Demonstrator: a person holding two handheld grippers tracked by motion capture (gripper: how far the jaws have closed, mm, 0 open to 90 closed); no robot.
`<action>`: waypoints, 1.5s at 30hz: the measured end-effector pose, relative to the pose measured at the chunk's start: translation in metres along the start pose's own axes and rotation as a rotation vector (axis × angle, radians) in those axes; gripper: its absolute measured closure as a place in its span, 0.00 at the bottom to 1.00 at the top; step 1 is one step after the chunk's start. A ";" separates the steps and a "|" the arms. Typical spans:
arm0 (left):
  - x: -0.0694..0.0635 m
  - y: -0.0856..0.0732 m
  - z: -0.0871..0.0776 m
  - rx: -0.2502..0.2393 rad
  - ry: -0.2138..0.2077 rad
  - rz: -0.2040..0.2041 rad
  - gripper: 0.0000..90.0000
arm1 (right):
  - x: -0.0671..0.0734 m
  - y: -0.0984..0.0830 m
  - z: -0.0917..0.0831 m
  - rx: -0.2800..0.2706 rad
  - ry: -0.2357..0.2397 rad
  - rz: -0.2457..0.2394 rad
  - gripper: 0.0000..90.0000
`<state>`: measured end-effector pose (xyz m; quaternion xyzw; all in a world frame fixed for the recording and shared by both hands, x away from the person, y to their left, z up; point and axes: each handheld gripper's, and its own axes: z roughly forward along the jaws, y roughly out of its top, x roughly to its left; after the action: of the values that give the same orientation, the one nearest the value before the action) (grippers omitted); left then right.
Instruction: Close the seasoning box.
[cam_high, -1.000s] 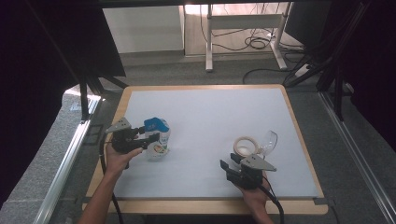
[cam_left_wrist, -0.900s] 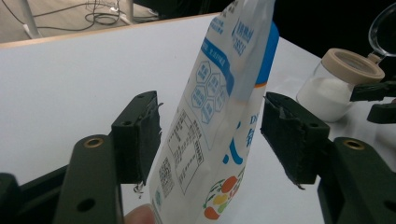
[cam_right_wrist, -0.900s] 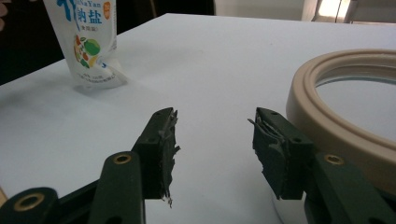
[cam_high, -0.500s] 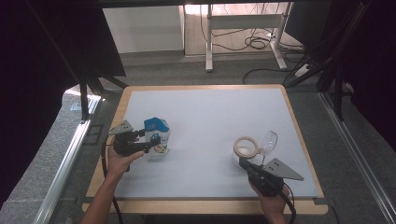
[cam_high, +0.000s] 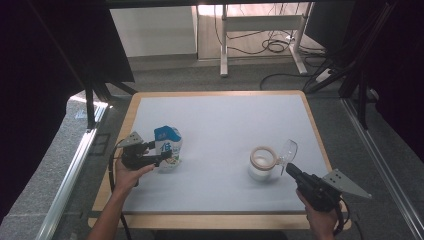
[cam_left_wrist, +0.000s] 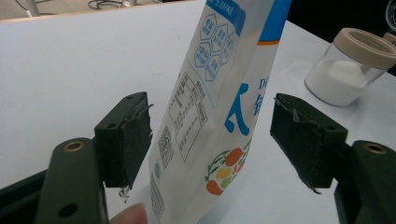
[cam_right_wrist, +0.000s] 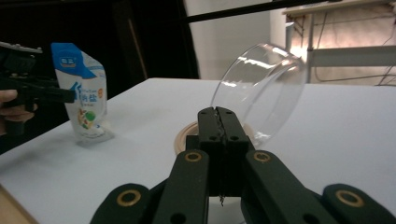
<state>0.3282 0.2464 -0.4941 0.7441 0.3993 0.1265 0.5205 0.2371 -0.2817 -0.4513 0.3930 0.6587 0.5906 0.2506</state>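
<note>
Your left gripper (cam_left_wrist: 210, 140) straddles the white-and-blue stand-up salt pouch (cam_left_wrist: 219, 107); your right gripper (cam_right_wrist: 218, 122) is clenched on nothing.

The pouch stands upright near the left side of the white table (cam_high: 225, 125), between your left jaws, which have just been opening and clear it on both sides. Your right jaws meet just before the clear glass jar with a beige rim (cam_high: 262, 162), whose clear hinged lid (cam_right_wrist: 261, 88) stands tilted open.
</note>
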 end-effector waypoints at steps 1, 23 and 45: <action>0.000 -0.001 0.000 0.001 0.001 -0.001 0.32 | -0.002 0.001 -0.001 0.000 -0.004 0.001 1.00; -0.001 -0.011 0.003 0.013 0.007 -0.006 0.31 | -0.026 0.004 0.028 0.024 -0.078 0.002 1.00; -0.001 -0.017 0.006 0.030 0.013 -0.012 0.31 | -0.010 0.008 0.059 0.076 -0.011 -0.029 1.00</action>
<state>0.3234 0.2443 -0.5117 0.7485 0.4091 0.1224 0.5074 0.2909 -0.2553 -0.4556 0.3958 0.6849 0.5595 0.2476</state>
